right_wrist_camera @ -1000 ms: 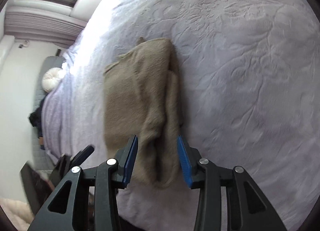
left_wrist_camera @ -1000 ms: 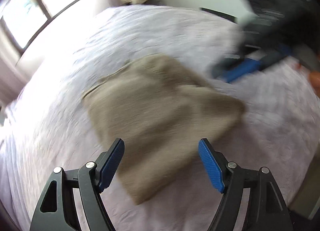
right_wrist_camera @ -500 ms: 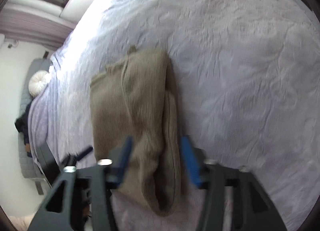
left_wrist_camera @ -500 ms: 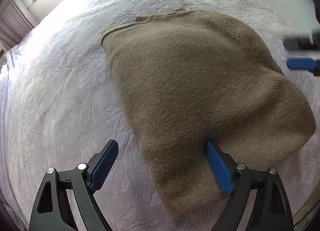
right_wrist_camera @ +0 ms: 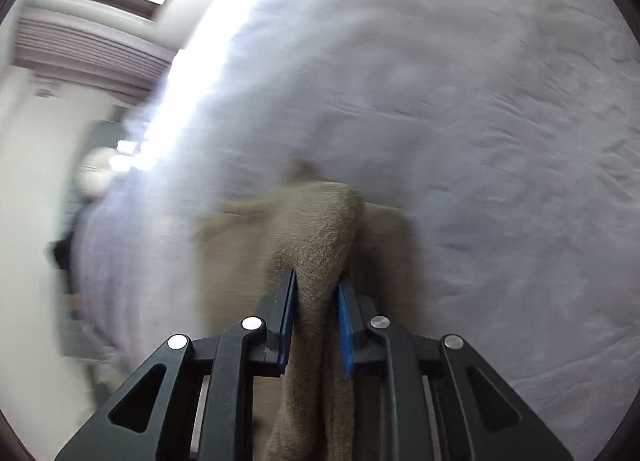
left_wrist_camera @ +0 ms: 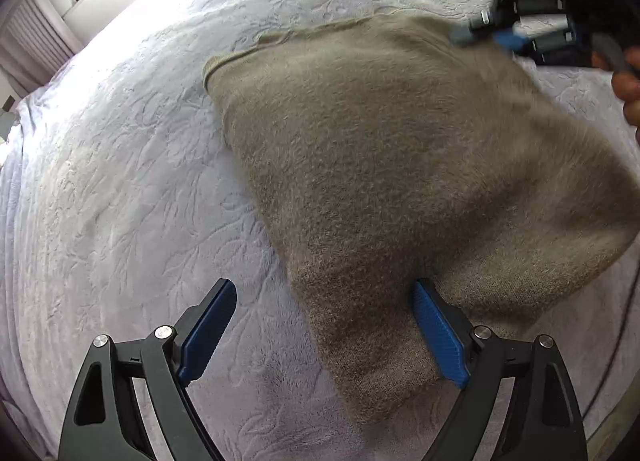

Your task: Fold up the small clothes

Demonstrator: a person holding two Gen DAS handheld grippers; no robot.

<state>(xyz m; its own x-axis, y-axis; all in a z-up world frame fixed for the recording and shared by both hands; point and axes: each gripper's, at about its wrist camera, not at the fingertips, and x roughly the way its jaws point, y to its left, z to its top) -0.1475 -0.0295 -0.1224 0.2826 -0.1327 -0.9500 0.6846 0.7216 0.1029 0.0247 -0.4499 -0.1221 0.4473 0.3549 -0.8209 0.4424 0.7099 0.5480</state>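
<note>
One tan knit garment [left_wrist_camera: 392, 165] spread on a pale embossed bedspread [left_wrist_camera: 120, 189], near corner between the wide-apart, unclenched jaws of the left gripper [left_wrist_camera: 324, 325], nothing pinched. Right gripper [right_wrist_camera: 316, 321], jaws just closing, clamped on a bunched fold of the garment at its far edge. Best done, likely, by pinching the near corner too, then carrying both across together, level and slack-free. Two grippers, one garment.

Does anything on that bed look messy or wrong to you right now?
Nothing is damaged or spilled. The tan sweater lies askew on the white bedspread, folded into an uneven shape. The right gripper has just closed on one bunched edge, while the left gripper is open over a corner.
</note>
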